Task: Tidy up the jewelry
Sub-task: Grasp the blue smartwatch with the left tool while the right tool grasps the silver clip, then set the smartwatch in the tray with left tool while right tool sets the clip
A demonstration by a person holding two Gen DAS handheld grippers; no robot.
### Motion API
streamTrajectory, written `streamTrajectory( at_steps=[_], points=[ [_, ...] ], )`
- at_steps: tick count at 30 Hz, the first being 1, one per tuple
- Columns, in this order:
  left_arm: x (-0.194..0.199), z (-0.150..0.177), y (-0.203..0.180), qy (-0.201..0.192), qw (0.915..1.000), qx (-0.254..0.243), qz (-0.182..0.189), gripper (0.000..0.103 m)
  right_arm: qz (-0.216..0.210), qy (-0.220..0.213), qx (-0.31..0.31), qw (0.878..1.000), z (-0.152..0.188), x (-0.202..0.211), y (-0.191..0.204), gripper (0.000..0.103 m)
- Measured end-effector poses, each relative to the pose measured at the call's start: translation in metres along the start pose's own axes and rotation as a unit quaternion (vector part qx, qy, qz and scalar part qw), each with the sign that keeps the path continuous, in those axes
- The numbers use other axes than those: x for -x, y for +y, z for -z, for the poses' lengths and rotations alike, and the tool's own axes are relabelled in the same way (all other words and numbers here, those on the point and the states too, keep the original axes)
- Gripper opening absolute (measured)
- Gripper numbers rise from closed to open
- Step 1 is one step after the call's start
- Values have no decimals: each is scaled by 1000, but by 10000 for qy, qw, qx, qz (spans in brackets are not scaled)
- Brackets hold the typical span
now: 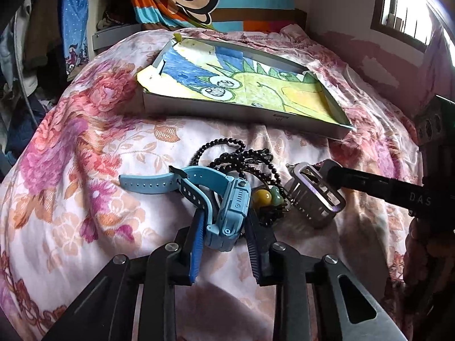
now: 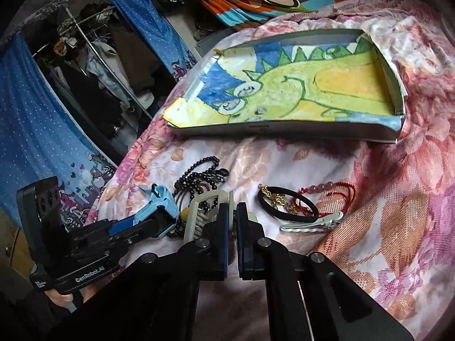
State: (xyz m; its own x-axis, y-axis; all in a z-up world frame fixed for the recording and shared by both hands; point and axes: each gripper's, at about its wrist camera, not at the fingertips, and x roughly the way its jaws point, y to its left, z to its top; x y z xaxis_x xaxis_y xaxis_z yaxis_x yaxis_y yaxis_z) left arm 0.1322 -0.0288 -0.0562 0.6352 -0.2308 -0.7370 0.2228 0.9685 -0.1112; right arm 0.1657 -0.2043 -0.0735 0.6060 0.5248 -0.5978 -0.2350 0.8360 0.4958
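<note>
While the floral bedspread (image 1: 85, 147) covers the whole bed, a shallow white box (image 1: 244, 116) lies on it at the far side, lined with a child's drawing of a green dinosaur (image 1: 256, 85); the box is well apart from both claws and holds no jewelry; nearer, the jewelry lies in a loose heap on the cloth.

The left gripper (image 1: 224, 227) points down at the heap; its two blue pads stand on either side of the body of a light blue watch (image 1: 230, 213), and they seem to press on it, so this claw grips the watch; the blue strap (image 1: 148, 183) runs out to the left beyond the fingertips; a black bead necklace (image 1: 227, 147) lies just behind the watch, touching it, and a yellow bead (image 1: 260, 197) sits just to the right of the watch body.

The right gripper (image 2: 233, 210) is nearly closed; its pads pinch the edge of a silver metal watch band (image 1: 315, 196), which rests on the cloth just beside the yellow bead; in the right wrist view this band (image 2: 199, 213) stands between and just beyond the fingertips.

To the right of this claw lie a black hair tie (image 2: 287, 207), a thin gold chain (image 2: 278, 199) across it, a red cord bracelet (image 2: 335, 196) and a silver hair clip (image 2: 310, 223); all are near the claw but not touched.
</note>
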Motion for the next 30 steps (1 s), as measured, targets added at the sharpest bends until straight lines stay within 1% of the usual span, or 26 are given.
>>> streamTrajectory(
  at_steps=[3, 7, 9, 13, 16, 18, 23, 25, 27, 30],
  points=[
    [10, 3, 5, -43, 9995, 238, 189, 25, 52, -135, 115, 9998, -3, 7, 2, 5],
    [26, 5, 7, -180, 9986, 353, 344, 25, 71, -269, 161, 9995, -8, 16, 1, 5],
    [34, 4, 8, -245, 9976, 403, 498, 25, 78, -353, 124, 9993, -9, 19, -2, 5],
    [44, 1, 5, -389, 9969, 410, 555, 24, 154, -567, 113, 9982, -16, 27, -8, 5],
    [52, -8, 1, -580, 9954, 433, 623, 24, 229, -811, 45, 9964, -27, 33, -16, 5],
    [53, -20, -4, -747, 9944, 443, 598, 24, 297, -985, 34, 9947, -35, 37, -21, 5],
    [42, -56, -9, -1182, 9893, 514, 683, 24, 583, -1373, -41, 9888, -57, 45, -39, 5],
    [31, -78, -12, -1381, 9862, 530, 748, 24, 668, -1452, -151, 9870, -65, 46, -50, 5],
    [14, -97, -12, -1426, 9851, 571, 768, 24, 796, -1486, -224, 9854, -73, 44, -62, 5],
    [-15, -114, -10, -1271, 9869, 624, 778, 24, 918, -1504, -386, 9836, -81, 38, -77, 5]
  ],
)
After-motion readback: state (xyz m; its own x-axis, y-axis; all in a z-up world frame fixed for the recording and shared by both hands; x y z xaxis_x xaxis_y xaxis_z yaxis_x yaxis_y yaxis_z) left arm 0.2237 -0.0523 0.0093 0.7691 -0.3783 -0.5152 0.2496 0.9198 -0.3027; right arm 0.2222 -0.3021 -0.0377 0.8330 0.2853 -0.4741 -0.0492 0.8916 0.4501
